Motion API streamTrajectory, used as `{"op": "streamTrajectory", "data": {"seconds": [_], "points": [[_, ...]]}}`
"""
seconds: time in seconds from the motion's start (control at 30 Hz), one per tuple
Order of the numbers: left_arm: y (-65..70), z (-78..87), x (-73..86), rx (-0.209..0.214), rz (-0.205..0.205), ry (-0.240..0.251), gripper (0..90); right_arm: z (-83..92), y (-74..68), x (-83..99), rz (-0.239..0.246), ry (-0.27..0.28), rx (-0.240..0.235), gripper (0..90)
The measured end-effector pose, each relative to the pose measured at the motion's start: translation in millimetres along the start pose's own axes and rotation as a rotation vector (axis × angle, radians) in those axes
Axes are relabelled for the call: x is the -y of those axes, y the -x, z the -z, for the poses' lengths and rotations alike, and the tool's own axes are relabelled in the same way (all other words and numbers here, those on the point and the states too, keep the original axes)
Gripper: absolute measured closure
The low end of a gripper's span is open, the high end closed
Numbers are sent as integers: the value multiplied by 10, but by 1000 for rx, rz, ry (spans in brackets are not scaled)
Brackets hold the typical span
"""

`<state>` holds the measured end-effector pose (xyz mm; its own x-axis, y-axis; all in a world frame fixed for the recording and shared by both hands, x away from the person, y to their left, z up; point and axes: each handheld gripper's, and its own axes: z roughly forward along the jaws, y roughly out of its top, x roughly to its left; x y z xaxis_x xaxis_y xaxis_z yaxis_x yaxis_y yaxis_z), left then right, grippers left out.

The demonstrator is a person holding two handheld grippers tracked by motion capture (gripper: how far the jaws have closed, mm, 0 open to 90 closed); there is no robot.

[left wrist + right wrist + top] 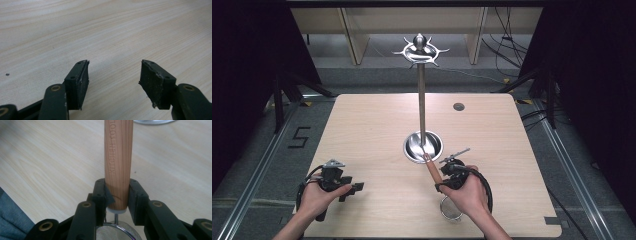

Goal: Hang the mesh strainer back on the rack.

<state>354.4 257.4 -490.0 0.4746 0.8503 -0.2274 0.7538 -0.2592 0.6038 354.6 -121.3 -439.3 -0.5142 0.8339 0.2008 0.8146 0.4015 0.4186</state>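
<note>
A small strainer with a wooden handle and a round mesh head is held over the table's front right. My right gripper is shut on that handle; its jaws clamp the lower end just above the mesh. The handle's tip points toward the round base of a tall metal hanging stand, whose pole rises to a crown of hooks. My left gripper rests at the front left, open, with bare wood between its pads.
The light wooden table has a small dark round cap at its far right. Dark curtains and frame legs flank both sides, and cables lie on the floor behind. A hand grips each gripper at the front edge.
</note>
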Motion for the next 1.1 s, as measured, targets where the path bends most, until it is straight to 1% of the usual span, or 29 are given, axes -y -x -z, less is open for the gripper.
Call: {"op": "streamTrajectory", "data": {"seconds": [0.03, 0.07, 0.1, 0.13, 0.2, 0.23, 0.27, 0.3, 0.33, 0.37, 0.4, 0.47, 0.5, 0.53, 0.57, 0.6, 0.63, 0.67, 0.7, 0.73, 0.77, 0.8, 0.87, 0.9, 0.97, 1.0, 1.03, 1.07, 1.1], "points": [[-2, 3, 0, -1, -3, 0, 390, 20, 16, 15, -1, 25, -1, 712], [-4, 5, -1, 0, -2, 0, 390, 40, 23, 27, 1, 46, -15, 712], [-6, 5, 0, 0, 0, 3, 390, 75, 43, 37, 2, 49, -9, 712], [-9, 5, 0, 1, 1, 3, 389, 96, 56, 48, 4, 63, -14, 712], [-5, 1, 1, -4, 9, 13, 389, 144, 117, 73, 61, 114, -31, 712], [-3, 3, 1, -7, 8, 15, 389, 169, 117, 84, 52, 120, -22, 712], [1, 5, 1, -12, 8, 15, 388, 179, 125, 90, 54, 132, -23, 712], [-6, 0, 2, -2, 7, 18, 388, 196, 147, 95, 65, 153, -15, 712], [-12, -4, 1, -12, 3, 19, 388, 216, 144, 101, 48, 154, -21, 712], [-12, 0, -1, -14, 0, 16, 388, 228, 160, 104, 48, 178, -28, 712], [-12, 0, -1, -14, 0, 19, 388, 233, 167, 104, 46, 189, -23, 712], [-13, 2, -2, -15, -2, 22, 387, 275, 172, 105, 41, 211, -39, 712], [-13, 2, -2, -15, -3, 24, 387, 300, 172, 103, 37, 216, -35, 712], [-16, 4, -3, -12, -4, 25, 386, 319, 178, 97, 36, 225, -44, 712], [-15, 4, -2, -10, -2, 26, 385, 344, 183, 93, 37, 245, -33, 711], [-17, 8, -3, -4, -6, 26, 384, 364, 186, 88, 37, 247, -39, 712], [-19, 6, -3, -12, -2, 27, 384, 390, 191, 78, 29, 246, -49, 712], [-18, 6, -2, -12, -3, 32, 383, 439, 182, 65, -1, 239, -39, 712], [-16, 12, -3, -16, -6, 33, 383, 439, 182, 65, -1, 239, -39, 712], [-21, 23, -5, -14, -17, 26, 383, 434, 226, 50, 58, 292, -32, 712], [-19, 22, -5, -16, -12, 30, 382, 500, 237, 39, 57, 309, -45, 712], [-19, 21, -6, -17, -9, 34, 382, 500, 237, 39, 57, 309, -45, 712], [-32, 12, -5, -12, -9, 41, 381, 557, 241, 21, 46, 324, -43, 712], [-34, 15, -8, -14, -8, 32, 381, 580, 239, 12, 39, 332, -38, 712], [-32, 17, -7, -3, -11, 33, 381, 627, 256, -15, 49, 351, -35, 712], [-27, 13, -6, -8, -12, 37, 381, 642, 261, -24, 50, 359, -34, 712], [-20, 11, -6, -22, -12, 37, 381, 654, 287, -39, 86, 382, -15, 712], [-21, 9, -6, -18, -17, 36, 381, 705, 293, -68, 75, 390, -20, 712], [-18, 8, -5, -14, -18, 38, 381, 705, 293, -68, 75, 390, -20, 712]]}}
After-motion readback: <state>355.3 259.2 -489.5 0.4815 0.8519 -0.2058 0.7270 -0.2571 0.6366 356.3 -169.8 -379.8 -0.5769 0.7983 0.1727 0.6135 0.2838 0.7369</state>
